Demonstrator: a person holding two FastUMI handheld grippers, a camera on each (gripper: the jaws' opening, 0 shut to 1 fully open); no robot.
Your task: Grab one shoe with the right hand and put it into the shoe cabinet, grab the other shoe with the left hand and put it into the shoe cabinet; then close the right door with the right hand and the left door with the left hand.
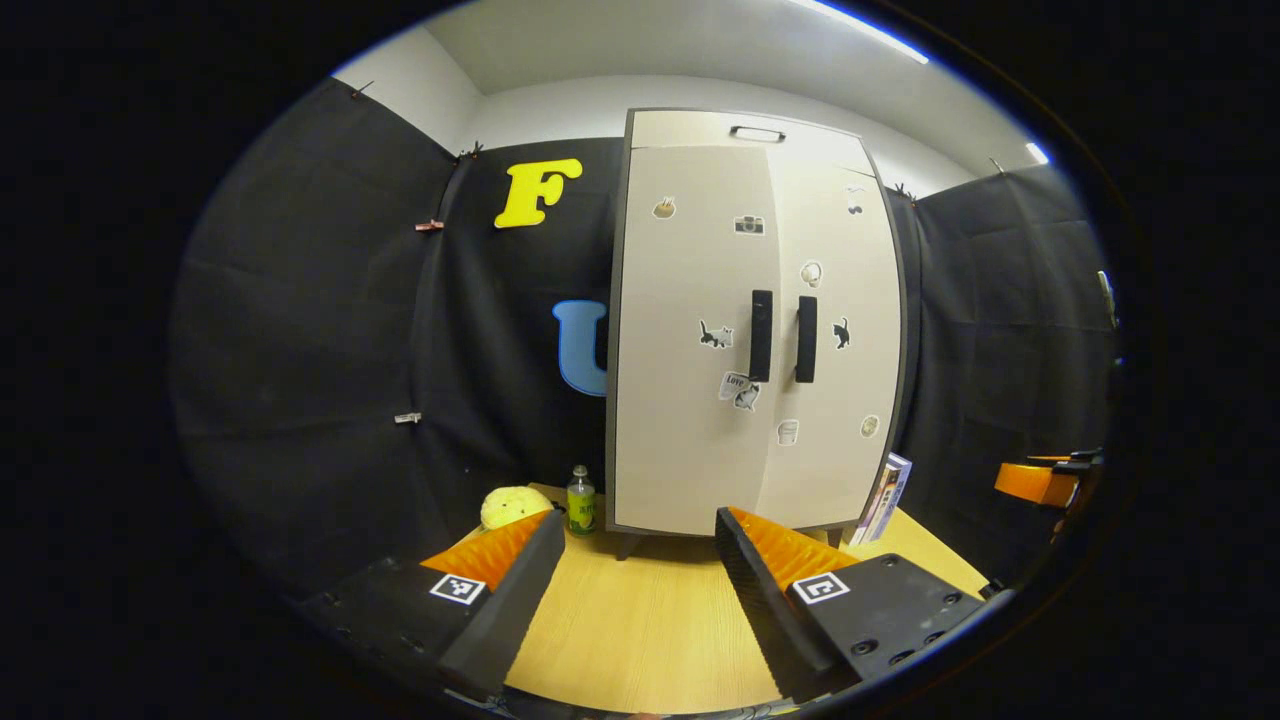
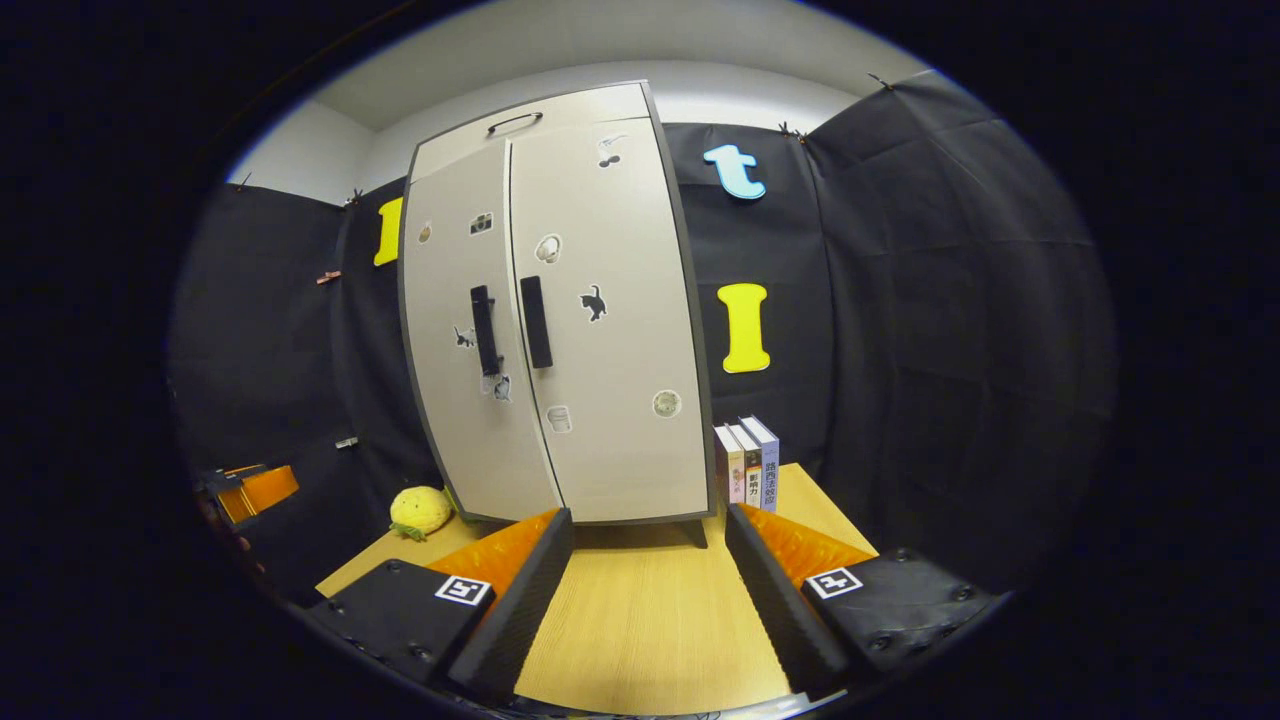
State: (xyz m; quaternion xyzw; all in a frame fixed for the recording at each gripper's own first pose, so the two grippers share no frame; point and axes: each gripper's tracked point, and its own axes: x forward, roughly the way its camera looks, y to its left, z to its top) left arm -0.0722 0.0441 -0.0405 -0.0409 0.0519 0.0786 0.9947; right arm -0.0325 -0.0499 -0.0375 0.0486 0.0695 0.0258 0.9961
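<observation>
A pale shoe cabinet (image 1: 755, 330) stands upright on a light wooden table (image 1: 640, 620), set against the black cloth wall of a booth. Both of its doors are closed, the two dark vertical handles (image 1: 761, 335) sitting side by side at the middle seam, with small stickers scattered over the door fronts. In the left gripper view, the left gripper (image 1: 632, 560) is held level above the table, pointing straight at the cabinet front, its fingers spread wide with nothing between them and clear of the doors. To the left of the cabinet's base sit a yellow plush toy (image 1: 512, 505) and a small green bottle (image 1: 581, 500); a few books (image 1: 884, 497) lean at the cabinet's right side. At the far right edge of this view, part of the other gripper is seen, held off to the side. In the right gripper view, the right gripper (image 2: 648, 560) is likewise level over the table and aimed at the cabinet (image 2: 555, 310), fingers wide apart and empty, short of the doors. The books (image 2: 748, 465) stand upright just beside the cabinet's right foot, and the plush toy (image 2: 420, 510) lies near its left corner.
</observation>
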